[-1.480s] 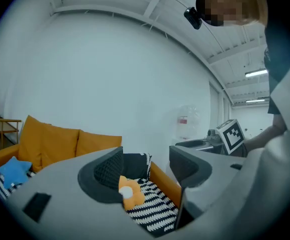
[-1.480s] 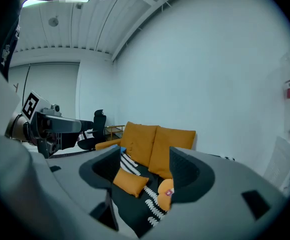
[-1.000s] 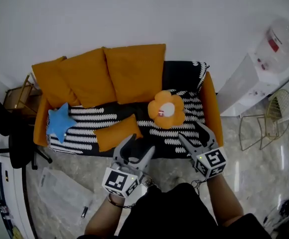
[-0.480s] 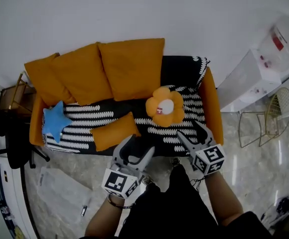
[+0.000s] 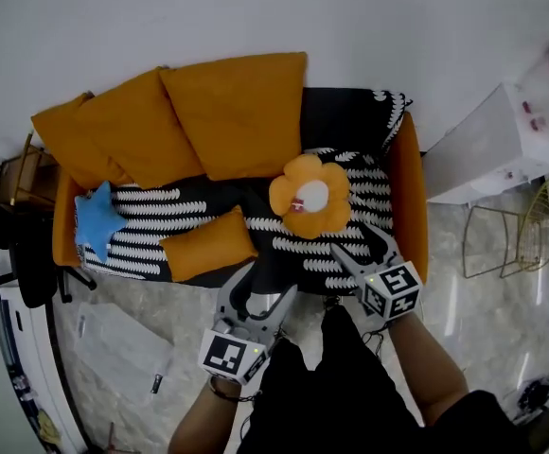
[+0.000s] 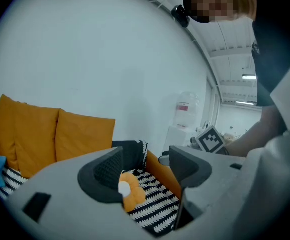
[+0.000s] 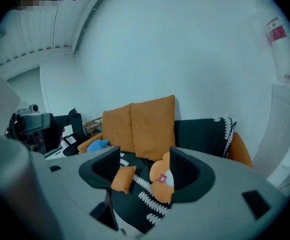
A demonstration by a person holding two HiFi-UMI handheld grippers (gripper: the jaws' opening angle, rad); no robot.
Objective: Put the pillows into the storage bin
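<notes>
In the head view the person's dark clothing covers the floor just in front of the sofa, and both tools overlap the sofa's front edge. A white dispenser is cut off by the right border. In the left gripper view the flower pillow shows only in part, its left side behind the left jaw, and the star pillow is no more than a blue sliver at the frame's left edge. In the right gripper view the right jaw covers the flower pillow's right half, and the star pillow is a small, blurred blue patch beyond the left jaw. The left hand-held gripper is released, jaws apart with nothing between them. It hangs off the sofa's front, with the small orange pillow near it, up and to its left on the striped throw, not touching. The right hand-held gripper is also released and empty, its tips over the throw's front part, with the flower pillow just beyond them and apart. The star pillow lies at the seat's far left end, well apart from both. Three orange back cushions lean against the sofa's back behind the pillows.
</notes>
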